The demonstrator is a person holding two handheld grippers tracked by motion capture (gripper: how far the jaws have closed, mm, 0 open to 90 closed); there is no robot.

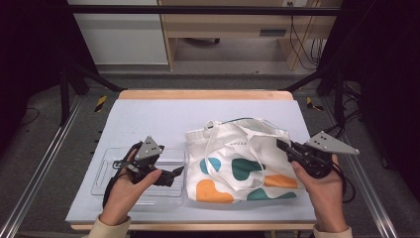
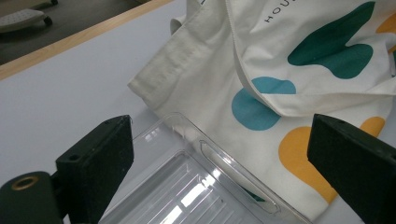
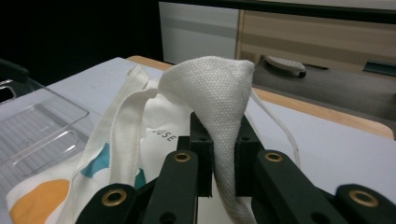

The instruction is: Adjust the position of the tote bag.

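Right gripper view: bag strap (image 3: 219, 93) pinched btwn right gripper (image 3: 223, 158) jaws.

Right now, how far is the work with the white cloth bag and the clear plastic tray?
Done: the right gripper is shut on a white woven strap of the white cloth bag with coloured blobs, raising it in a loop. In hand: the left gripper, jaws open and holding nothing, hovers over the clear plastic tray beside the bag. Left: probably opening or moving the bag, which lies flat on the table.

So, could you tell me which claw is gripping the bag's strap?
The right claw, shut on the strap; the left claw stands open over the tray.
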